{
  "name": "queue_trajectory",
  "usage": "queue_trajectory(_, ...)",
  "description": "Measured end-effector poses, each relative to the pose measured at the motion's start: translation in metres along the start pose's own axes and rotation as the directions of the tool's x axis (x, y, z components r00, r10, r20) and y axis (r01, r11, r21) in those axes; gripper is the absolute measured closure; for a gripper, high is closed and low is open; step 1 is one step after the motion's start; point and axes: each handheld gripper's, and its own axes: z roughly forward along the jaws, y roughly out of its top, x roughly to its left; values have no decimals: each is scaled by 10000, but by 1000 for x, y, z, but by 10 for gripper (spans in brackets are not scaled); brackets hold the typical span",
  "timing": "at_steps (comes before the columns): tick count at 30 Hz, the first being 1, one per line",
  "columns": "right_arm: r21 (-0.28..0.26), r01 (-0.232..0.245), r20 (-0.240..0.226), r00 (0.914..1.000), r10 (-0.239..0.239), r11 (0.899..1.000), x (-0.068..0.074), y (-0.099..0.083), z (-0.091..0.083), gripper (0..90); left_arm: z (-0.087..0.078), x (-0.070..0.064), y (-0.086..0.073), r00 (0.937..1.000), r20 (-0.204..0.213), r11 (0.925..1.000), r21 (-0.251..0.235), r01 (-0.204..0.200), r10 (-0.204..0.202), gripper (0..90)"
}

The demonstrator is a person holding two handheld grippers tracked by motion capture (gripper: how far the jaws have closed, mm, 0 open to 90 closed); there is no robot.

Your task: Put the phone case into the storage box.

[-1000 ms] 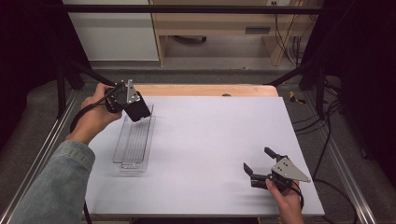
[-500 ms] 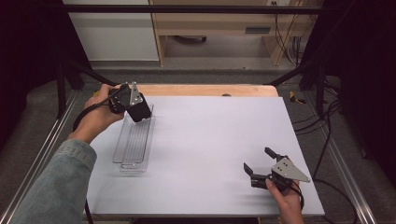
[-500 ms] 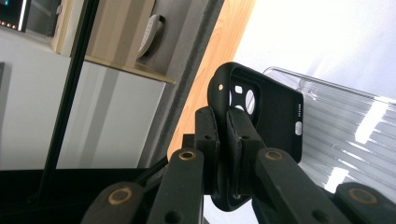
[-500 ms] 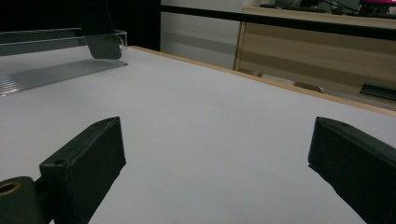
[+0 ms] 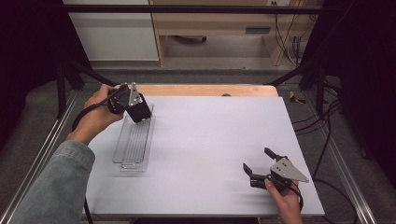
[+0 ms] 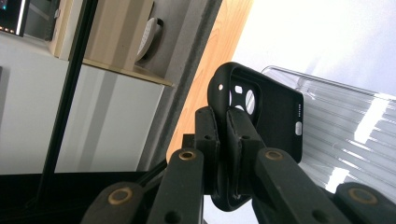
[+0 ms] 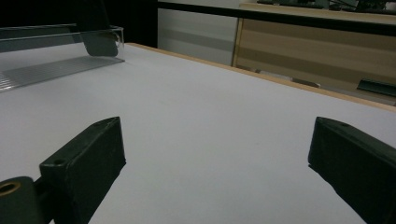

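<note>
My left gripper (image 5: 136, 108) holds a black phone case (image 5: 139, 111) over the far end of a clear ribbed plastic tray (image 5: 134, 140) at the table's left. In the left gripper view the jaws pinch the edge of the phone case (image 6: 266, 116), with its camera cutouts facing me and the tray (image 6: 355, 135) behind it. My right gripper (image 5: 258, 163) rests low near the front right of the white table, jaws wide open with nothing between them. The right gripper view shows its black fingertips (image 7: 88, 163) apart over bare table, and the tray (image 7: 56, 65) far off at the left.
The white table top (image 5: 215, 135) has a wooden strip (image 5: 205, 90) along its far edge. Metal rails run along both sides. A cabinet and wooden furniture stand on the floor beyond the table, with cables at the right.
The left gripper with the phone case has shifted very slightly over the tray's far end. The right gripper has stayed in place.
</note>
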Motion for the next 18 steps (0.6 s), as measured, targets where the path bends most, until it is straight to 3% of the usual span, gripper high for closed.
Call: queue_trajectory(18, -32, -44, 8, 10000, 44, 10000, 0, 0, -1, 43, -1, -1, 4, 9998, 166, 10000, -58, -69, 69, 839)
